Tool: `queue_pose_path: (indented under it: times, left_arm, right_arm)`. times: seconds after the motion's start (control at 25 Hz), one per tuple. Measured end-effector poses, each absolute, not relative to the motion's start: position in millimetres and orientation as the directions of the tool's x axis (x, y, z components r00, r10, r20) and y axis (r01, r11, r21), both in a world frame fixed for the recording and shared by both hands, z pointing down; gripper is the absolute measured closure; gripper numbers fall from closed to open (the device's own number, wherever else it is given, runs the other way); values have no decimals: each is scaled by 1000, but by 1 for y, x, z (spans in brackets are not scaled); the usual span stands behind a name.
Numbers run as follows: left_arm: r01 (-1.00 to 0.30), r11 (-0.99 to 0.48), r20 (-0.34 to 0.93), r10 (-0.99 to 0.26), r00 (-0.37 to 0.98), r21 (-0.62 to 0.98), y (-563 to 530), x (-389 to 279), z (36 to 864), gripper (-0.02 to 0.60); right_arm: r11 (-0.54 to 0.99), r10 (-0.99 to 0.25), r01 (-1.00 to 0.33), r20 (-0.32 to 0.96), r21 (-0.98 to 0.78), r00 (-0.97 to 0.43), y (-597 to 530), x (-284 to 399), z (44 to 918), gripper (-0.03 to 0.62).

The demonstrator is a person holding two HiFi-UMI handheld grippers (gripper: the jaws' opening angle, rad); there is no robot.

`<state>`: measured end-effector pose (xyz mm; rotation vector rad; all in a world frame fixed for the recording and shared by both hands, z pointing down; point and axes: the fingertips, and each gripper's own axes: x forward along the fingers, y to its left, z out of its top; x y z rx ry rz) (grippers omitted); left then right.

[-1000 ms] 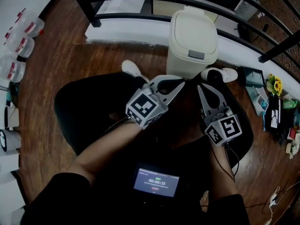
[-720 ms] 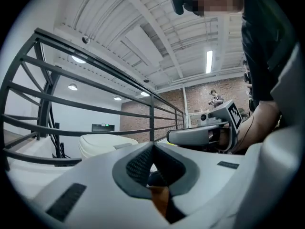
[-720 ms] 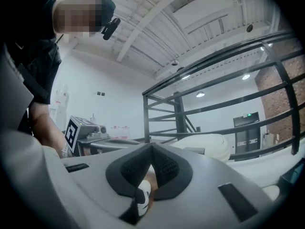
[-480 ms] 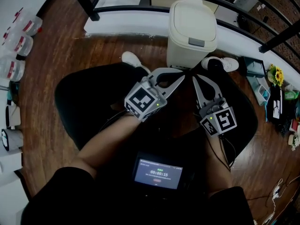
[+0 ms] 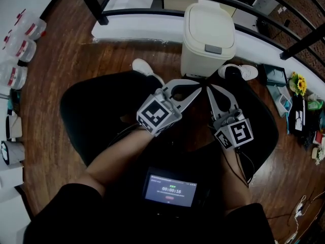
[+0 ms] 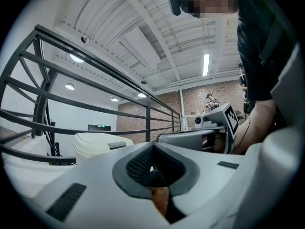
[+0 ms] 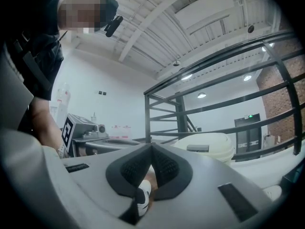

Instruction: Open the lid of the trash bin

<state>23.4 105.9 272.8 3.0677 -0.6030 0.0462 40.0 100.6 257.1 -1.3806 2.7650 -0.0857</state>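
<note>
- Cream plastic trash bin (image 5: 195,60), upper centre: lid (image 5: 208,24) apparently down.
- Left claw (image 5: 197,89) and right claw (image 5: 209,88), both closed and empty, have edged nearer; opening not begun.

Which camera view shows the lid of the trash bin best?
The head view: nearly the whole lid shows from above, shut. Both gripper views show it only side-on, low in the picture.
</note>
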Motion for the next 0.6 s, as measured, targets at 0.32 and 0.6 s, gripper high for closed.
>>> queue_pose_path:
  times: [0.32, 0.6]
  left_arm:
    - [-383, -923, 20, -383, 924, 21, 105, 21, 272, 543]
    - [-385, -923, 21, -385, 923, 23, 103, 18, 275, 543]
  right_arm:
    - [601, -799, -796, -23, -65, -601, 102, 39, 258, 577]
    - [605, -796, -794, -17, -63, -605, 100, 36, 260, 577]
